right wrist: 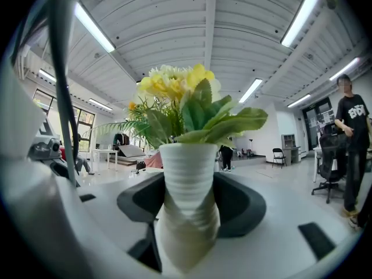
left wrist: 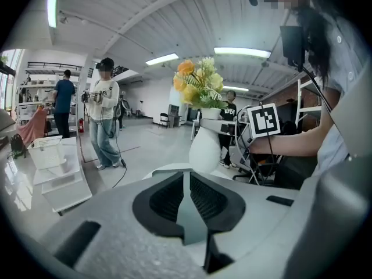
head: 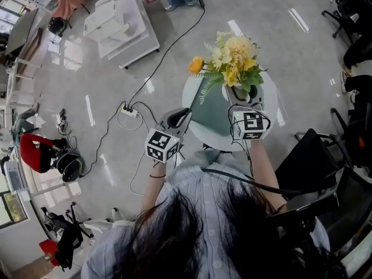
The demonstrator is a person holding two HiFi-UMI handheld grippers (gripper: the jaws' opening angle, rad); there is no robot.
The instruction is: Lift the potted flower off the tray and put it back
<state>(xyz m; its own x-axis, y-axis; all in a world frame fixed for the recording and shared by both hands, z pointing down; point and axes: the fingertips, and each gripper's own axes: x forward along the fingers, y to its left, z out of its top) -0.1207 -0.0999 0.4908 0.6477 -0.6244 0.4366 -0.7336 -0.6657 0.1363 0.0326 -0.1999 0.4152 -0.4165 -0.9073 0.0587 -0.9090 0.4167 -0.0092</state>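
The right tongs are gripping the potted flower, dark pads pressing on either side of its white ribbed pot. Yellow blooms and broad green leaves are rising upright above the rim. At the right edge a person in a black T-shirt is standing near a chair, and ceiling lights are glowing overhead.

Head view. The potted flower is at the right side of the tray, which lies on the round table. The right gripper is before the pot, one jaw on either side (the left gripper is at the tray's left edge). A power strip lies on the floor, left of the table.
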